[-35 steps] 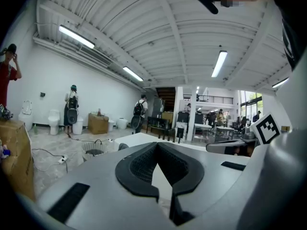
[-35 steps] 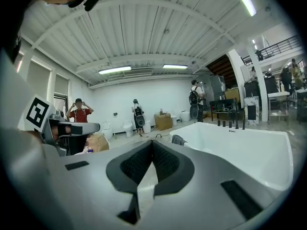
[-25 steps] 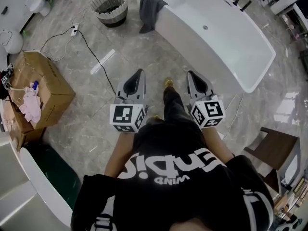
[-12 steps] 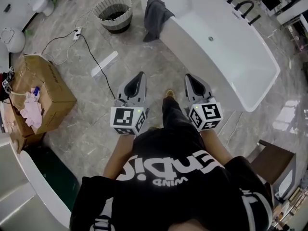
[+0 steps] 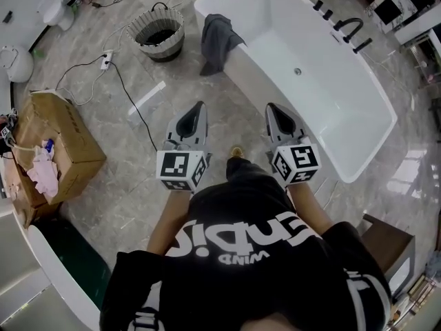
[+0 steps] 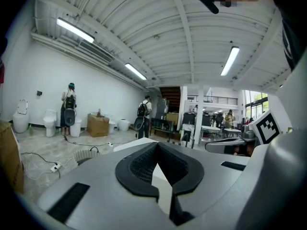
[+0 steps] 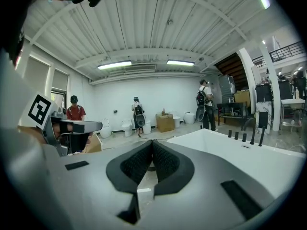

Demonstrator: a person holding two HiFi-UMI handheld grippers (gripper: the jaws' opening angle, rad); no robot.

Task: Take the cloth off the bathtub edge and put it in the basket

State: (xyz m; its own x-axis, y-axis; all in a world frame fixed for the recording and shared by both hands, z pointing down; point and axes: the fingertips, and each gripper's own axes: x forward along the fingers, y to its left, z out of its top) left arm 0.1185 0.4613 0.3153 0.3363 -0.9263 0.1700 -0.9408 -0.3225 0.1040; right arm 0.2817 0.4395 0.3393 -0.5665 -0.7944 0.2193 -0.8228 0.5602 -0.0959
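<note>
A dark grey cloth (image 5: 219, 41) hangs over the near end rim of the white bathtub (image 5: 358, 143) in the head view. A round woven basket (image 5: 157, 33) stands on the floor to the cloth's left. My left gripper (image 5: 199, 106) is held out in front of me, shut and empty, well short of the cloth. My right gripper (image 5: 271, 107) is beside it, jaws together with nothing between them, close to the tub's side. In the left gripper view the basket (image 6: 86, 155) peeks out past the jaws; in the right gripper view the bathtub (image 7: 249, 159) fills the right side.
An open cardboard box (image 5: 52, 140) with pink rags stands at the left. A black cable (image 5: 127, 81) and a white strip (image 5: 147, 93) lie on the marble floor between box and basket. A brown stool (image 5: 386, 243) sits at the lower right. People stand far off in both gripper views.
I have walked forward: the tub, cloth and basket have shifted in the head view and more of the tub shows. Both grippers stay shut and side by side.
</note>
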